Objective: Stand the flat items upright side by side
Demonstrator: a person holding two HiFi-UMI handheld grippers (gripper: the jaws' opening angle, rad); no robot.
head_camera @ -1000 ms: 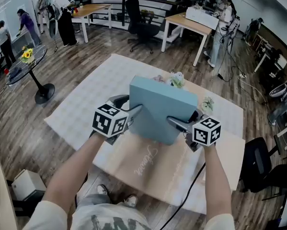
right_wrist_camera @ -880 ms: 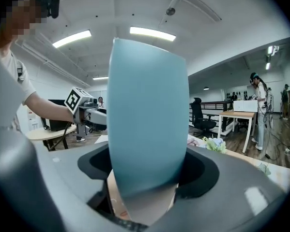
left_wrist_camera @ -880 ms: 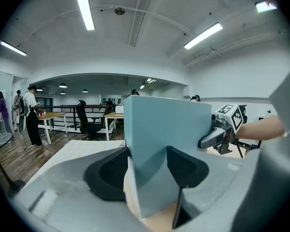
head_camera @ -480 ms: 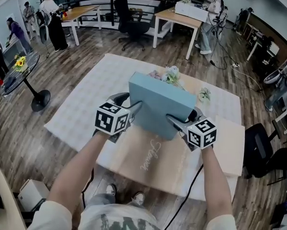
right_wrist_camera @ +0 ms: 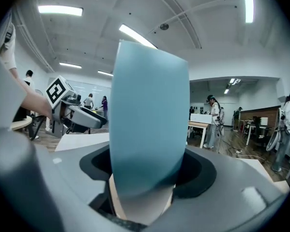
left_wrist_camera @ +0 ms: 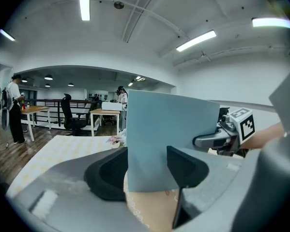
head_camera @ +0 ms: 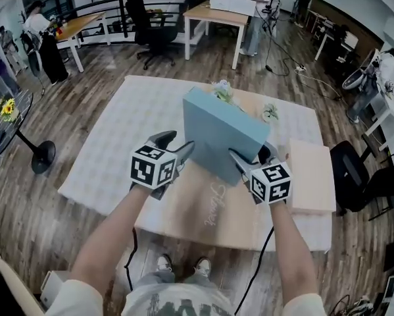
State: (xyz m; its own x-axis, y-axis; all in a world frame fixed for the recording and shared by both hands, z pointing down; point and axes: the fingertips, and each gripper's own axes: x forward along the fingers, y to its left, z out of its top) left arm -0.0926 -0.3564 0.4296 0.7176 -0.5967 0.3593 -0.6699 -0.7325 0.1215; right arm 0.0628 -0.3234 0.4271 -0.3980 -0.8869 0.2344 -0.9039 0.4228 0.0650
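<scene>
Gripping the blue box (head_camera: 220,137) firmly between closed jaws, the left gripper (head_camera: 174,146) at its seven o'clock corner and the right gripper (head_camera: 252,157) at its five o'clock corner held it tilted on edge over the tan board (head_camera: 210,210).

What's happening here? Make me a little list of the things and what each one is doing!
blue box: up on its edge, tilted, held at both ends
left tongs: shut on the blue box
right tongs: shut on the blue box
beige board: lying flat below the box
second beige board: lying flat, off to the right
flowers: behind the box
</scene>
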